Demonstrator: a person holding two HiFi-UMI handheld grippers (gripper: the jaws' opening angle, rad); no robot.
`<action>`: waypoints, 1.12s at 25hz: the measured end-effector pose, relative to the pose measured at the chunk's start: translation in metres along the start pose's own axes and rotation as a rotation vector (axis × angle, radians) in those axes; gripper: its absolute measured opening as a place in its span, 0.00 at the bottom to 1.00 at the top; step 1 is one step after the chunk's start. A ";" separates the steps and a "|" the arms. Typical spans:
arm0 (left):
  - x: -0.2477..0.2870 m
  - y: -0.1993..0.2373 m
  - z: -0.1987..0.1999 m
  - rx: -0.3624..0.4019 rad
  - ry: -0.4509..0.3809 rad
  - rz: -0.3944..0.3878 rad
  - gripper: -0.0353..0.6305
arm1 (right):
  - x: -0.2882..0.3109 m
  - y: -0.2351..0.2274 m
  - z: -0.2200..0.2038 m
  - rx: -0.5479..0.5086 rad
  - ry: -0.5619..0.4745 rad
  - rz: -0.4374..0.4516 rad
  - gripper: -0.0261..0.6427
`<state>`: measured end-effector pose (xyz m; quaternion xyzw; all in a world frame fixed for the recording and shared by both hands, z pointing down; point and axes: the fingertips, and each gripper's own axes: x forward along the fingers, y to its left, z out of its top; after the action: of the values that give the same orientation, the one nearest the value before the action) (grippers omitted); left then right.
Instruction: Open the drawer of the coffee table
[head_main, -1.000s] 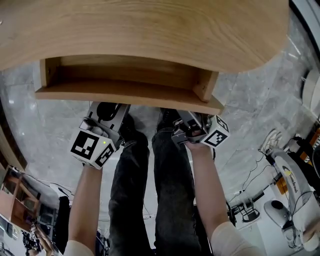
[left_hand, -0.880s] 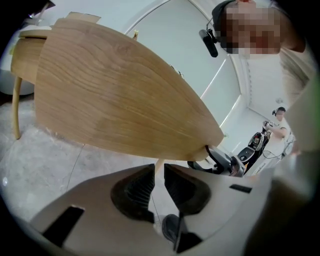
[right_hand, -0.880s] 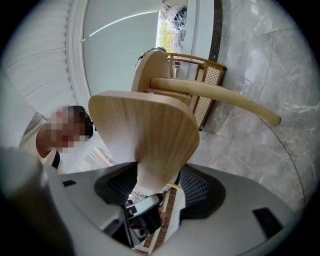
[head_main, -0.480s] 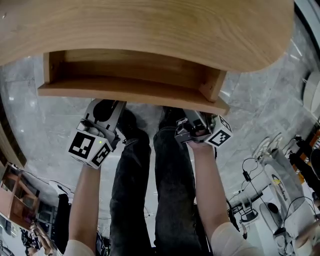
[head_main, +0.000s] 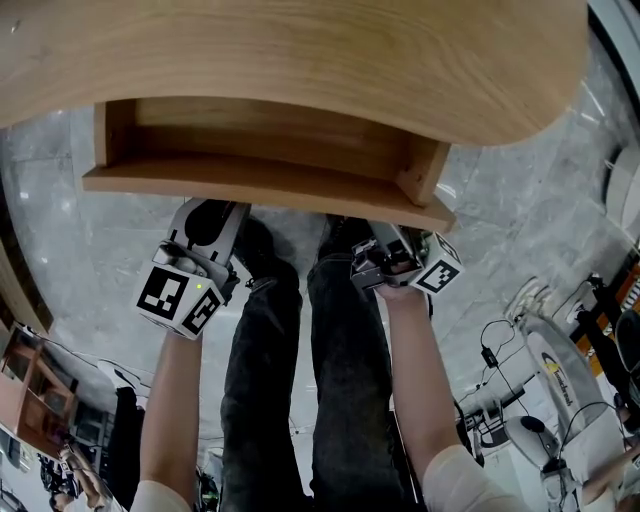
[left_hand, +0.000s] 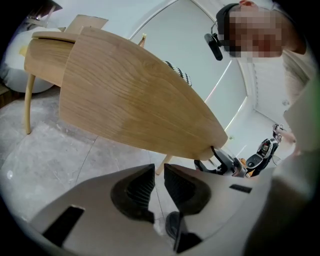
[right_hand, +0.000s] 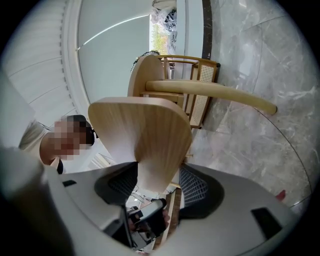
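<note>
**oakfan:** So where's the drawer (head_main: 250, 150) at, and what does it look like?

**gripnerd:** It hangs under the coffee table (head_main: 300, 60) top, slid out of the coffee table's near side toward your knees. It's the same pale oak as the top: a shallow open box with a bare wood floor, thin side walls and a long flat drawer front (head_main: 250, 188). Your right gripper (right_hand: 157, 176) is at the right end of that board. Its jaws are spread wide and clamped across the board's thickness, pads pressed on both faces. Your left gripper (left_hand: 159, 171) sits just off the coffee table's near side, by the left half of the drawer. Its jaws are all but together, just a sliver of gap, gripping nothing.

**oakfan:** Anything you can't make out?

**gripnerd:** Yeah, a bit. In the head view the back of the drawer runs in under the coffee table top, so its depth is hidden. Both grippers' fingertips are tucked below the front board there too. Can't tell if your left one touches the wood. Only one slim leg (left_hand: 27, 107) shows, at the far left of the left gripper view, and it's seemingly the coffee table's. The top itself is cut off at the frame edges. Your jeans (head_main: 300, 380) cover the grey floor (head_main: 60, 230) beside the coffee table.
</note>
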<state>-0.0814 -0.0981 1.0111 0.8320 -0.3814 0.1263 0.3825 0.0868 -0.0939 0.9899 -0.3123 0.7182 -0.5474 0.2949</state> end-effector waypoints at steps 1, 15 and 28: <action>0.000 0.000 0.000 0.000 -0.001 0.003 0.15 | -0.001 -0.001 -0.001 -0.004 0.006 -0.008 0.45; -0.014 -0.028 0.009 -0.005 0.007 0.040 0.15 | -0.039 0.018 -0.004 -0.022 0.119 -0.103 0.36; -0.073 -0.133 0.163 0.009 -0.043 0.078 0.15 | -0.013 0.172 0.102 -0.127 0.247 -0.176 0.33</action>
<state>-0.0465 -0.1227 0.7929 0.8208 -0.4210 0.1247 0.3654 0.1514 -0.1098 0.8009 -0.3224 0.7519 -0.5590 0.1349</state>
